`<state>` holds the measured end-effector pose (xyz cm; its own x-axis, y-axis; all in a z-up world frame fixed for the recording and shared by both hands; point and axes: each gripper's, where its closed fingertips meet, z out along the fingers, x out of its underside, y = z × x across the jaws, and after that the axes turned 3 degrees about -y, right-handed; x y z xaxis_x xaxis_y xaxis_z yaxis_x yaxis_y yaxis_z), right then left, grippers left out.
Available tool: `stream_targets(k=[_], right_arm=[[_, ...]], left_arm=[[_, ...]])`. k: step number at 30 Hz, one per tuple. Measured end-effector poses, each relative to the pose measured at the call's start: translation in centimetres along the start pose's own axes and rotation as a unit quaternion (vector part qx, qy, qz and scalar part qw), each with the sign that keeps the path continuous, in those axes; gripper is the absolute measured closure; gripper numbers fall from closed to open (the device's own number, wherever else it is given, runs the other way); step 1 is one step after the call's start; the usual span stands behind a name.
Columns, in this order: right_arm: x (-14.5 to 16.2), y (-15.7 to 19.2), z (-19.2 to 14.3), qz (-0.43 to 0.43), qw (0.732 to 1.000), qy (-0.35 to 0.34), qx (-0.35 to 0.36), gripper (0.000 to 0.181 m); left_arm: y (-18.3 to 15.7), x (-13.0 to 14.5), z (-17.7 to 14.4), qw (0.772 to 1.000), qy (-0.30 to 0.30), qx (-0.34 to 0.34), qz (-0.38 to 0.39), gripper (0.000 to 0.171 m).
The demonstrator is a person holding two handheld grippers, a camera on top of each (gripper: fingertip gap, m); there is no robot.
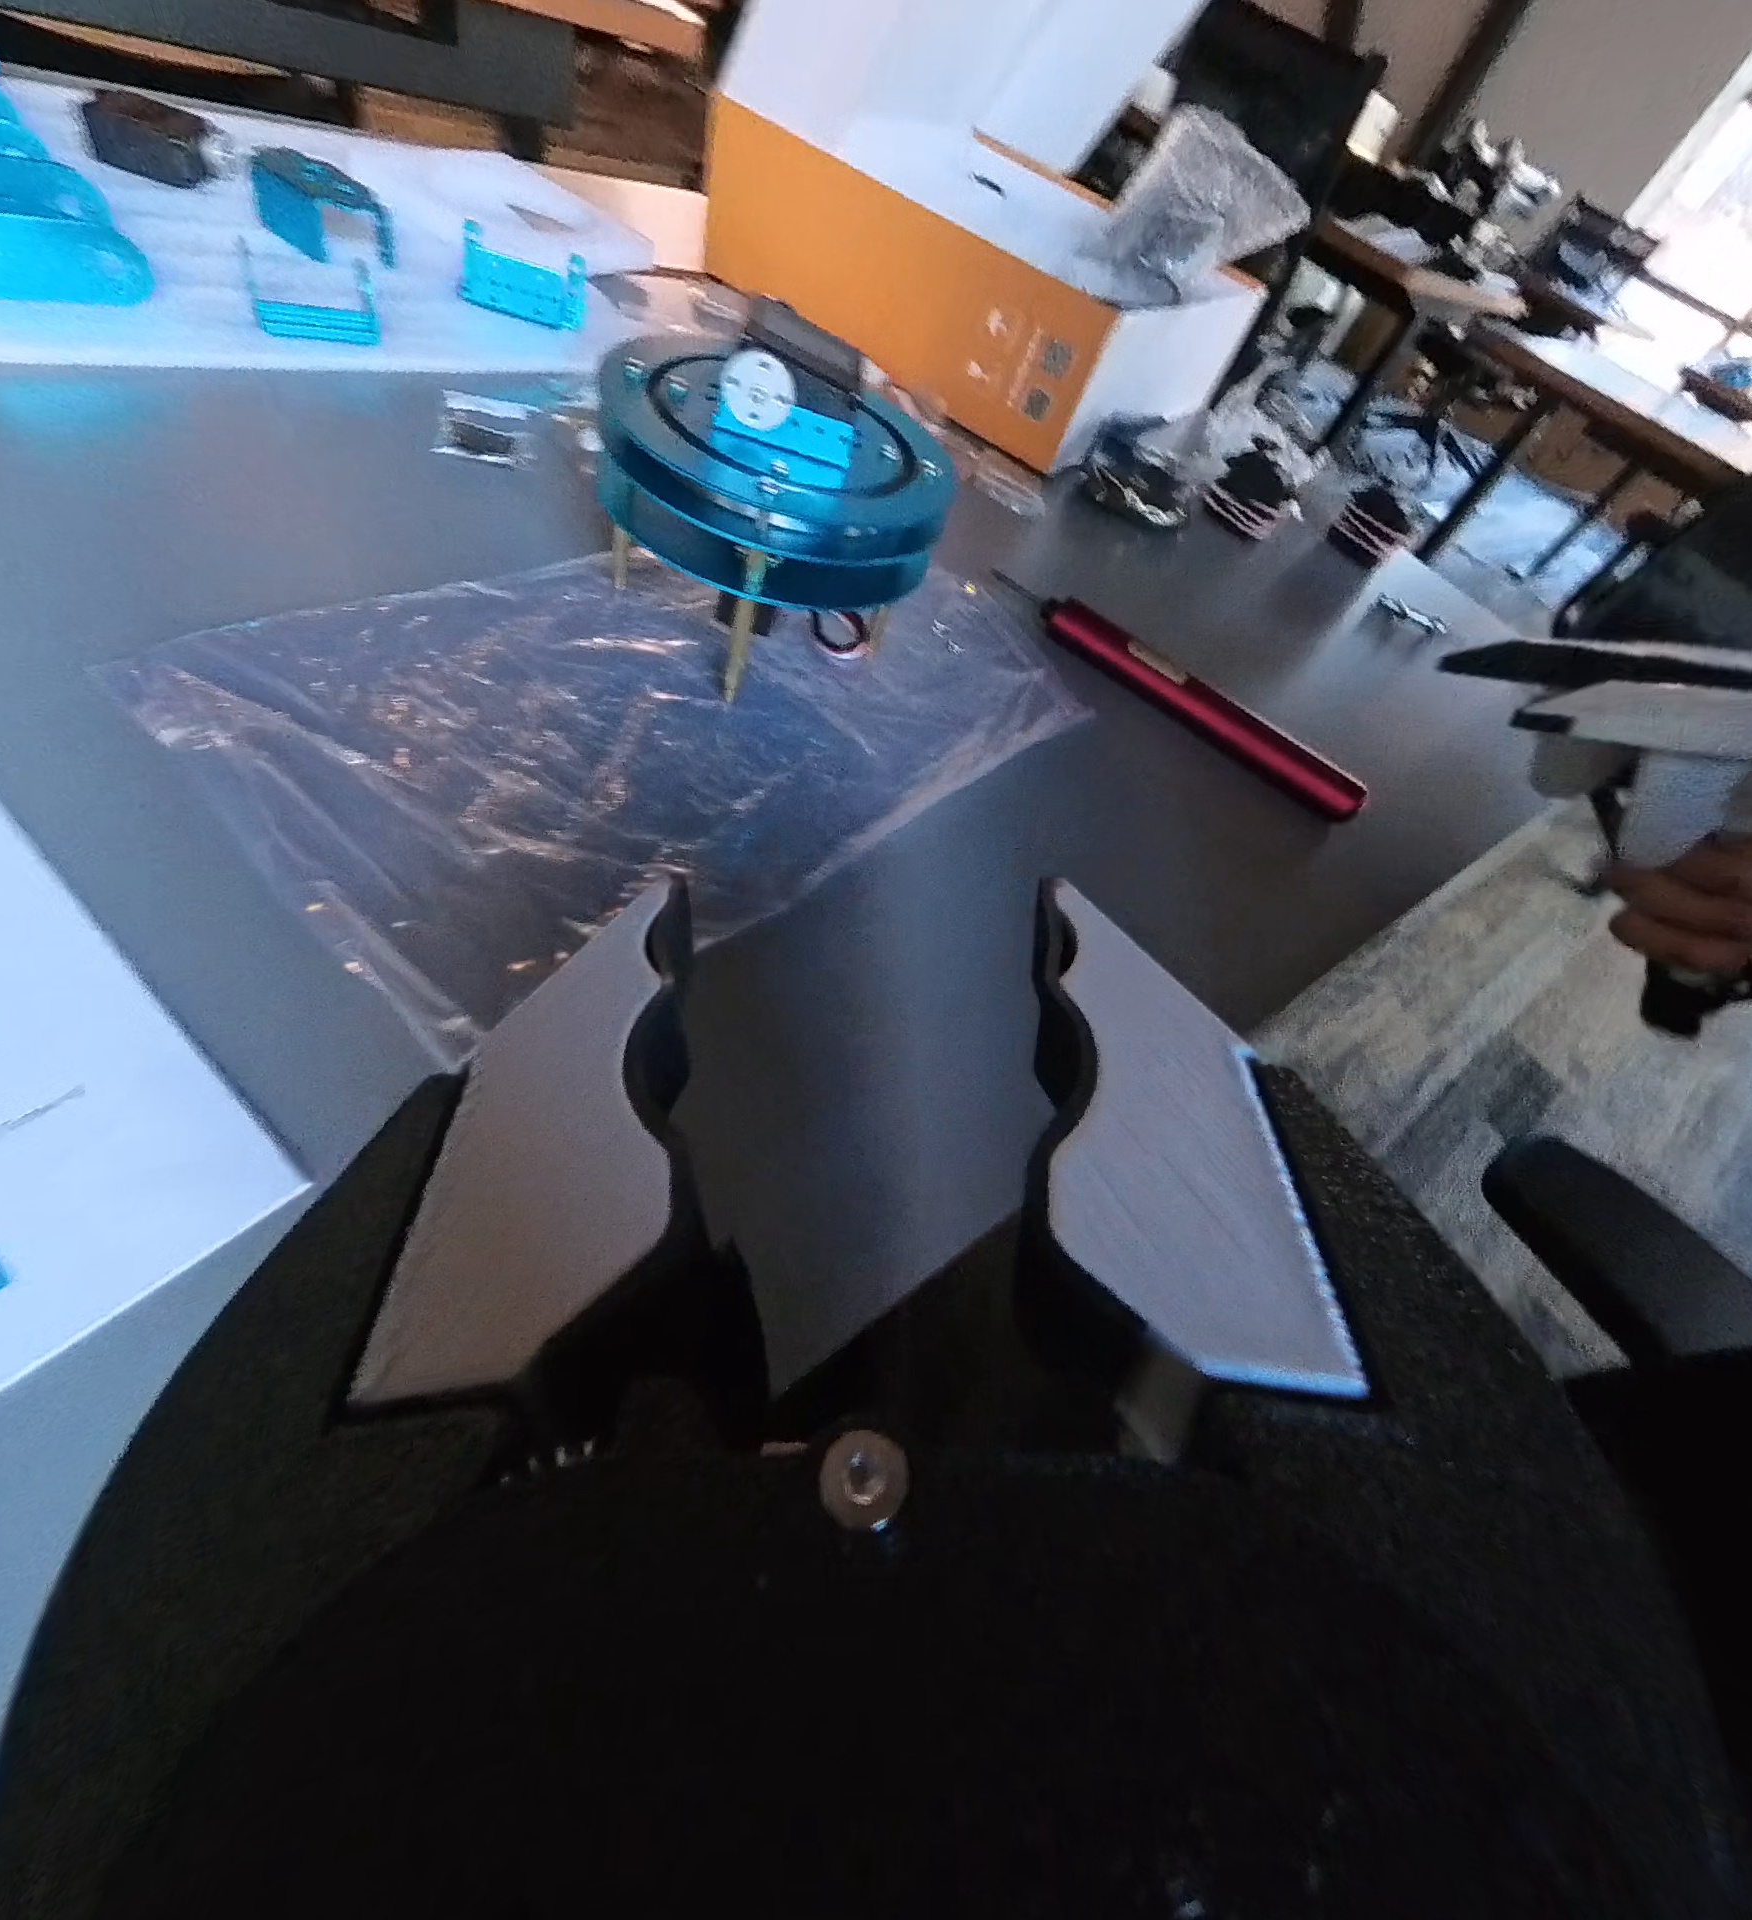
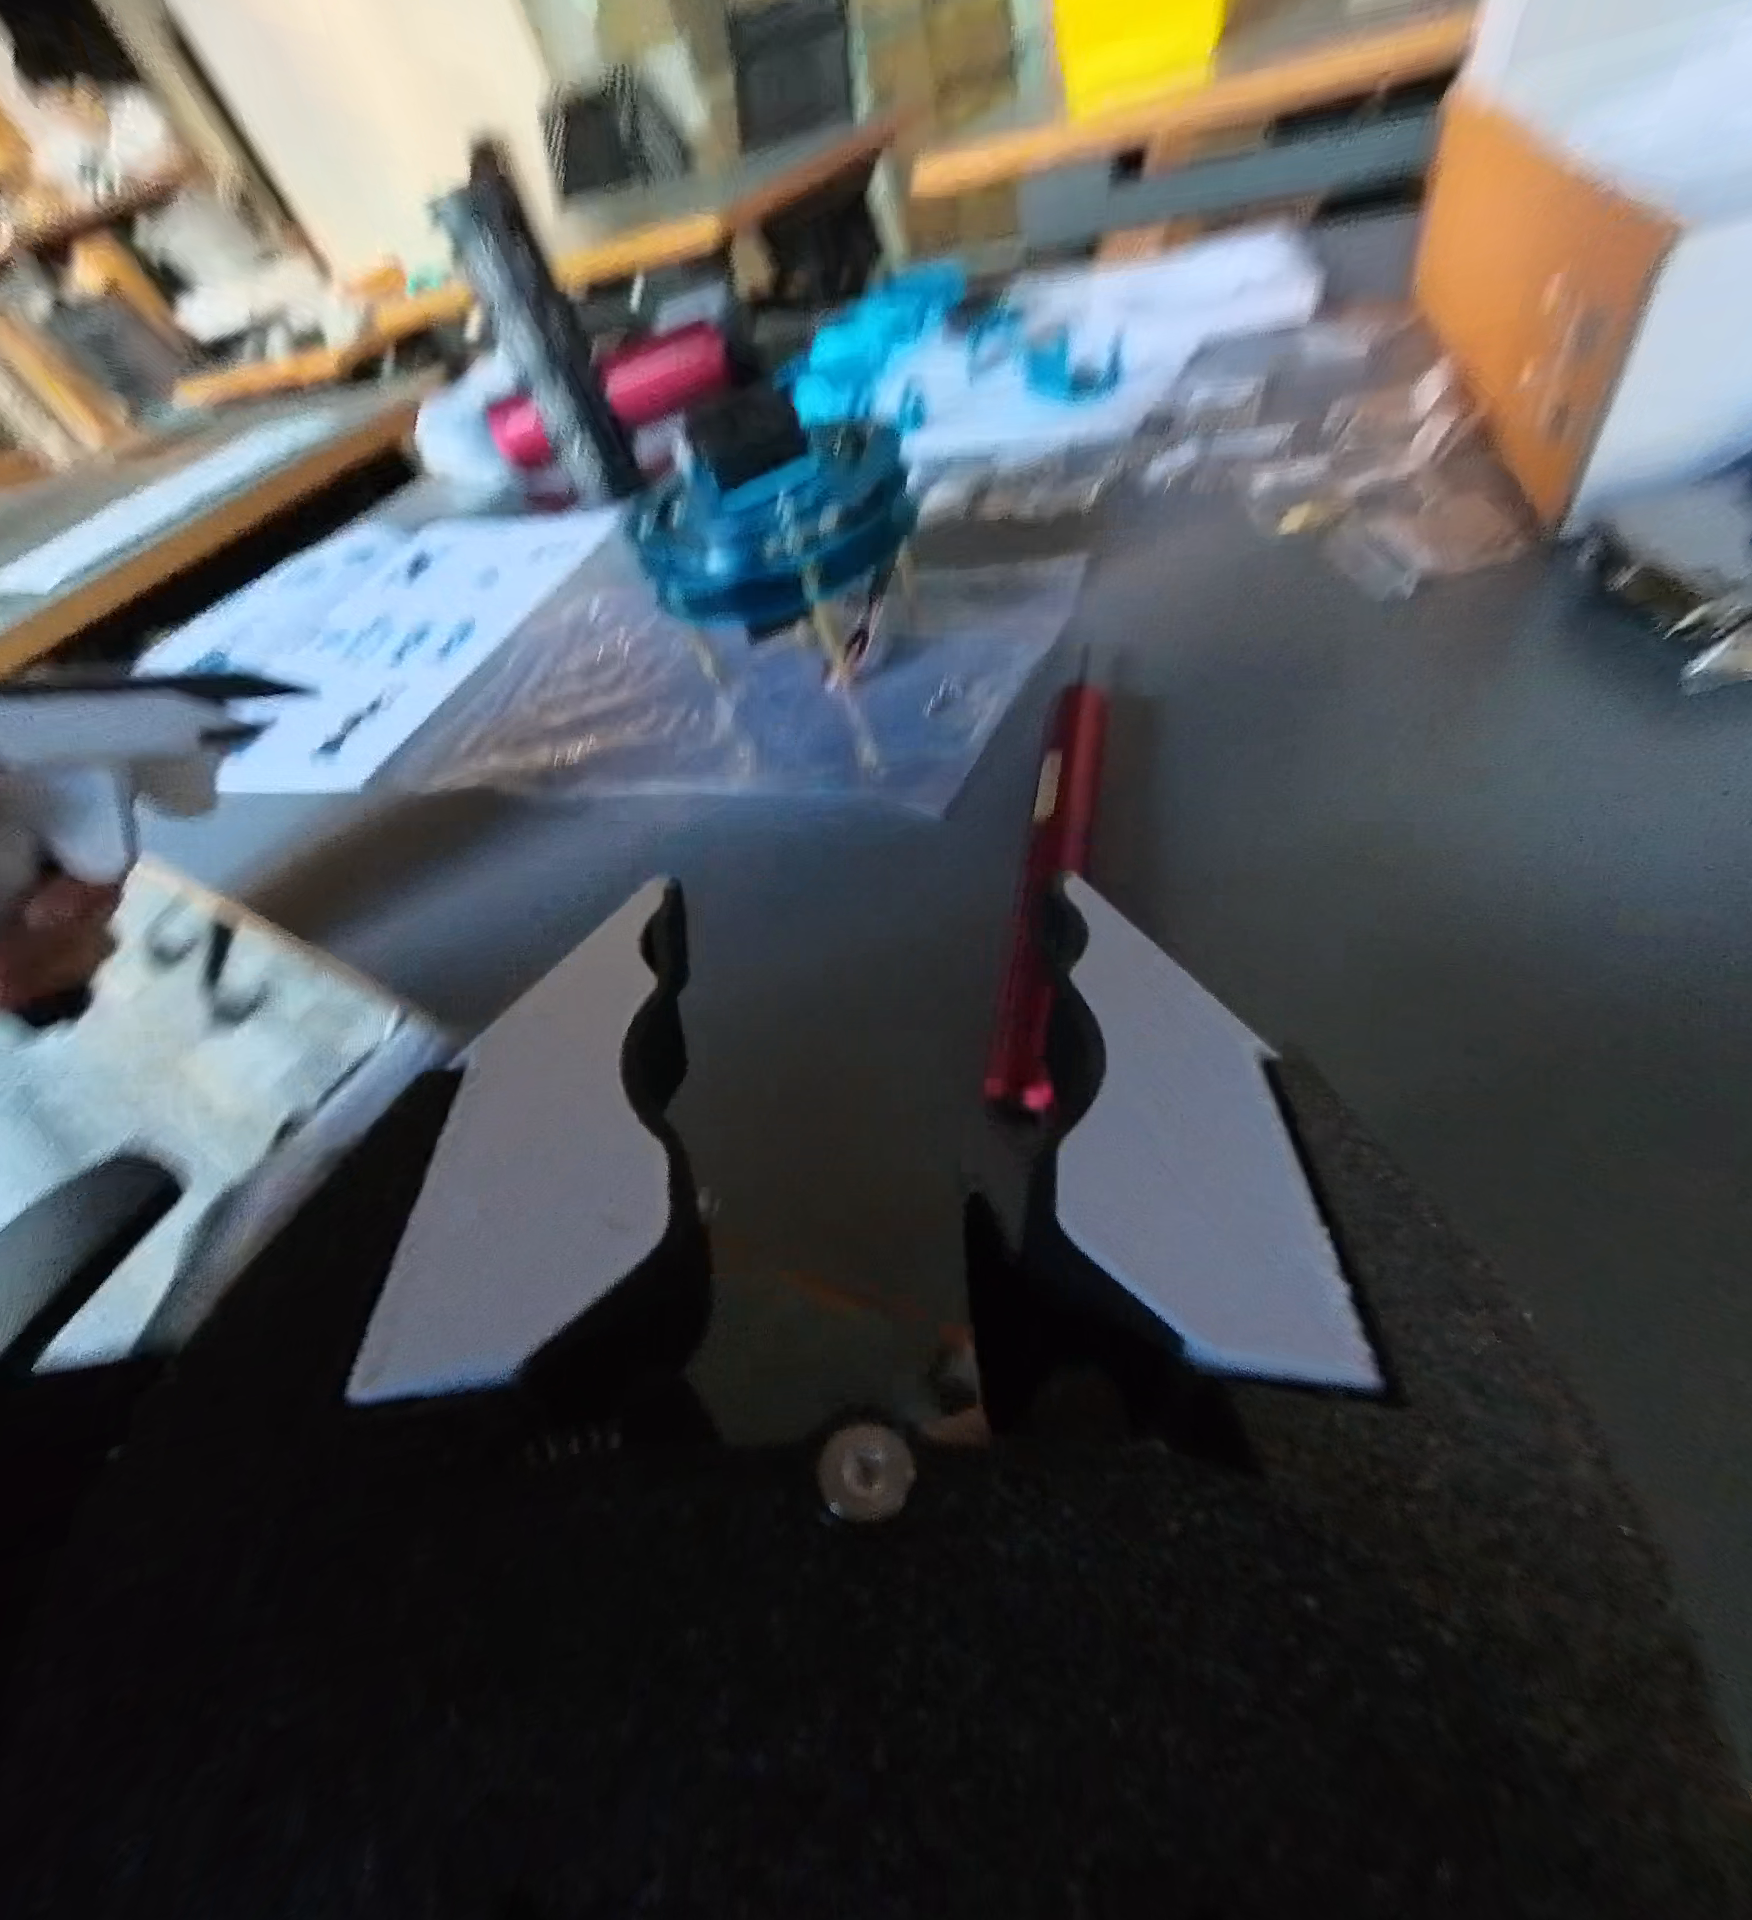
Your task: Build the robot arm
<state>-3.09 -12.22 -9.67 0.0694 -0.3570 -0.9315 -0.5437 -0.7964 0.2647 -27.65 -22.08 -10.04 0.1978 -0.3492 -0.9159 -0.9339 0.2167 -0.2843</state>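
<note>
Left gripper (image 1: 861, 904): jaws apart, holding nothing, hovering above the near edge of the grey surface (image 1: 955, 1039). The floor and a black chair (image 1: 1620, 1247) lie just off its right side, so the drop-off is close. A white box (image 1: 51, 1091) stands near on its left and narrows the sideways room there.

Right gripper (image 2: 867, 904): jaws apart, empty, low over the same surface. The red screwdriver (image 2: 1043, 883) lies lengthwise beside the inner face of the right finger; the view is blurred and I cannot tell whether they touch. Risk: a sideways brush could roll this round tool, and in the left wrist view it lies angled toward the surface edge.

Middle distance: a sheet of clear plastic film (image 1: 560, 769) is spread flat just ahead of the left gripper. Risk: it is loose and slick; a fingertip dragged over it could bunch it and tug whatever stands on it.

On the far part of that film stands the blue round assembly (image 1: 773, 488), raised on thin brass legs, with wires hanging beneath. Risk: it looks top-heavy on narrow feet, and a knock or a pull on the film could tip it.

Further off: blue metal brackets (image 1: 524, 281) on white sheeting, an orange-and-white carton (image 1: 903, 291), and bagged parts crowd the far side. Open room is mainly the bare grey strip between the grippers and the film.
</note>
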Motion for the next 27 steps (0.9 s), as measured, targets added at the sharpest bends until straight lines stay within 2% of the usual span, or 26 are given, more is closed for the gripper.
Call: stream_targets(k=[2,5,7,9,11,13,15,16,20,21,22,25,27], right_arm=[[1.5,-0.5,-1.4,0.039,0.996,0.067,-0.041,0.112],[0.8,-3.3,-4.6,0.137,0.984,0.092,-0.071,0.114],[-0.7,-7.6,-6.0,0.122,0.989,0.086,-0.011,0.112],[-2.8,-13.6,-6.7,0.049,0.992,0.079,0.082,0.113],[-5.3,-19.0,-6.3,0.020,0.988,0.072,0.136,0.117],[-7.6,-23.2,-4.7,0.021,0.988,0.068,0.134,0.122],[-9.2,-29.4,-3.7,-0.027,0.977,0.094,0.188,0.124],[-9.9,-31.9,-3.0,-0.053,0.975,0.101,0.192,0.128],[-9.9,-39.4,-0.6,-0.071,0.976,0.155,0.134,0.131],[-9.5,-40.7,0.1,-0.057,0.977,0.168,0.122,0.131],[-8.8,-40.9,1.0,-0.047,0.977,0.189,0.091,0.122],[-8.3,-40.8,3.3,-0.076,0.971,0.221,0.051,0.115],[-8.4,-40.4,4.6,-0.091,0.967,0.237,0.035,0.129]], left_arm=[[-1.3,0.3,0.3,0.999,0.018,0.034,0.017,0.106],[-2.2,1.3,0.9,0.995,0.076,0.056,0.044,0.106],[-2.2,1.2,1.8,0.993,0.091,0.053,0.045,0.105],[-2.2,1.4,3.0,0.991,0.117,0.059,0.036,0.107],[-2.3,0.8,4.4,0.989,0.124,0.064,0.041,0.110],[-2.5,-0.4,5.5,0.990,0.112,0.065,0.053,0.113],[-2.8,-1.6,6.1,0.990,0.100,0.068,0.068,0.114],[-2.9,-2.0,6.2,0.990,0.096,0.070,0.076,0.114],[-2.9,-2.2,6.6,0.985,0.112,0.074,0.112,0.115],[-2.7,-2.2,6.8,0.983,0.116,0.070,0.122,0.115],[-2.7,-2.1,6.9,0.982,0.121,0.069,0.130,0.115],[-3.1,-2.0,7.7,0.978,0.127,0.076,0.145,0.115],[-3.3,-2.2,8.3,0.977,0.127,0.081,0.149,0.115]])
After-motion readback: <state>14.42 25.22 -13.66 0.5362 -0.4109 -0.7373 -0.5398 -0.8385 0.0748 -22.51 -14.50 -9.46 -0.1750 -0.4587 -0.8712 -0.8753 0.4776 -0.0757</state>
